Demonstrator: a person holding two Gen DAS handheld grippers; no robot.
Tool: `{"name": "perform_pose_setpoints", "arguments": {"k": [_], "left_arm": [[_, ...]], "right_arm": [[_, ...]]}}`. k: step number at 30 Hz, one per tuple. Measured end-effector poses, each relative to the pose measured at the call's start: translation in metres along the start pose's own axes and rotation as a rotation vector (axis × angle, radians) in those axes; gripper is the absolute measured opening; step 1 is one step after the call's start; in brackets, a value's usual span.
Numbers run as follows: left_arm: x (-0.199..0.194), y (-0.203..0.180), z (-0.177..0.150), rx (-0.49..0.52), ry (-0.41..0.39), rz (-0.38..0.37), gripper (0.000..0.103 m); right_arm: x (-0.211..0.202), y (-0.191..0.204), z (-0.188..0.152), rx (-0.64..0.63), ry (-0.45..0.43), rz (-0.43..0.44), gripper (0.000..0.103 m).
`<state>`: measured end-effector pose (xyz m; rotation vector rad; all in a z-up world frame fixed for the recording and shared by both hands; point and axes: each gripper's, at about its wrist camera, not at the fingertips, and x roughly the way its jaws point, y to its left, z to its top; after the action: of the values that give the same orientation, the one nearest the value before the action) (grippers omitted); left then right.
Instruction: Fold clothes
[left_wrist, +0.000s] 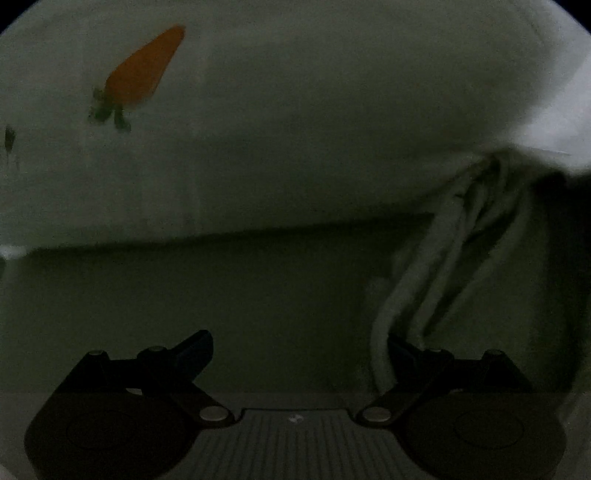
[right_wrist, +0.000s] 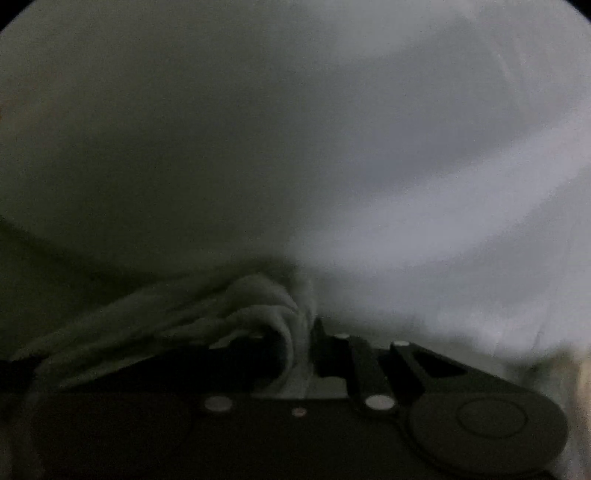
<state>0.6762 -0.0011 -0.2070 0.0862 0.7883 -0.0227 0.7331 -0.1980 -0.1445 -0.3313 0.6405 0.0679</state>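
Cloth fills both wrist views: a pale white fabric garment (left_wrist: 295, 129) with an orange carrot print with green leaves (left_wrist: 142, 70) at the upper left of the left wrist frame. Both frames are dim and blurred.

Left wrist view: the left gripper (left_wrist: 299, 354) sits at the bottom, its black jaws spread wide with nothing pressed between them. A bunched, ropey fold of the garment (left_wrist: 436, 266) hangs from the right centre down to the right finger (left_wrist: 402, 354) and brushes its inner side.

Right wrist view: the right gripper (right_wrist: 304, 343) at lower centre has its jaws drawn together on a gathered wad of the same white fabric (right_wrist: 266, 302), which spills leftward over the gripper body. Smooth cloth covers the rest of the frame, brighter toward the right.
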Motion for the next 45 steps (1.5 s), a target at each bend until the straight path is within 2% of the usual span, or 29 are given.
{"name": "perform_pose_setpoints", "arguments": {"k": [2, 3, 4, 6, 8, 9, 10, 13, 15, 18, 21, 23, 26, 30, 33, 36, 38, 39, 42, 45], "left_arm": [[0.004, -0.004, 0.002, 0.007, -0.016, 0.041, 0.096], [0.007, -0.007, 0.002, 0.009, -0.009, 0.057, 0.096], [0.014, -0.008, 0.0, 0.013, 0.021, 0.056, 0.096], [0.019, -0.006, -0.004, -0.015, 0.042, 0.017, 0.097], [0.017, 0.001, -0.003, -0.054, 0.061, -0.043, 0.096], [0.013, 0.006, -0.002, -0.084, 0.058, -0.076, 0.096], [0.008, 0.011, 0.0, -0.115, 0.051, -0.107, 0.096], [-0.014, 0.019, 0.002, -0.192, 0.04, -0.173, 0.096], [-0.032, 0.022, -0.001, -0.22, 0.024, -0.192, 0.097], [-0.068, 0.023, -0.014, -0.235, -0.002, -0.162, 0.098], [-0.104, 0.028, -0.031, -0.245, -0.001, -0.117, 0.099], [-0.131, 0.034, -0.045, -0.267, 0.012, -0.092, 0.1], [-0.18, 0.049, -0.083, -0.316, 0.051, -0.054, 0.101], [-0.219, 0.079, -0.147, -0.396, 0.144, 0.062, 0.101], [-0.249, 0.094, -0.186, -0.452, 0.204, 0.135, 0.101], [-0.262, 0.118, -0.207, -0.474, 0.244, 0.16, 0.101], [-0.273, 0.138, -0.216, -0.48, 0.242, 0.189, 0.101], [-0.275, 0.149, -0.219, -0.486, 0.236, 0.197, 0.101], [-0.267, 0.189, -0.223, -0.504, 0.205, 0.203, 0.101], [-0.246, 0.244, -0.228, -0.554, 0.194, 0.246, 0.101]], "right_arm": [[0.015, -0.003, 0.009, 0.032, 0.017, 0.05, 0.016], [0.026, 0.002, 0.004, 0.017, 0.056, 0.057, 0.031], [0.039, 0.008, -0.003, -0.025, 0.117, 0.059, 0.053], [0.058, 0.017, -0.021, -0.104, 0.217, 0.05, 0.053], [0.051, 0.007, -0.027, -0.041, 0.193, 0.079, 0.061], [0.044, -0.001, -0.026, 0.01, 0.185, 0.109, 0.072], [0.035, -0.01, -0.024, 0.061, 0.177, 0.142, 0.077], [0.001, -0.033, -0.019, 0.134, 0.107, 0.187, 0.078], [-0.03, -0.047, -0.018, 0.171, 0.062, 0.204, 0.08], [-0.09, -0.067, -0.034, 0.226, -0.014, 0.226, 0.091], [-0.141, -0.074, -0.067, 0.256, -0.035, 0.169, 0.091], [-0.173, -0.072, -0.099, 0.262, -0.01, 0.148, 0.091], [-0.219, -0.062, -0.157, 0.256, 0.067, 0.169, 0.091], [-0.273, -0.017, -0.217, 0.235, 0.167, 0.284, 0.091], [-0.3, 0.021, -0.247, 0.197, 0.199, 0.344, 0.091], [-0.313, 0.055, -0.268, 0.109, 0.236, 0.411, 0.092], [-0.314, 0.079, -0.274, 0.019, 0.271, 0.383, 0.096], [-0.316, 0.085, -0.276, 0.004, 0.261, 0.347, 0.103], [-0.32, 0.094, -0.277, 0.046, 0.274, 0.288, 0.103], [-0.316, 0.094, -0.275, 0.12, 0.322, 0.259, 0.103]]}}
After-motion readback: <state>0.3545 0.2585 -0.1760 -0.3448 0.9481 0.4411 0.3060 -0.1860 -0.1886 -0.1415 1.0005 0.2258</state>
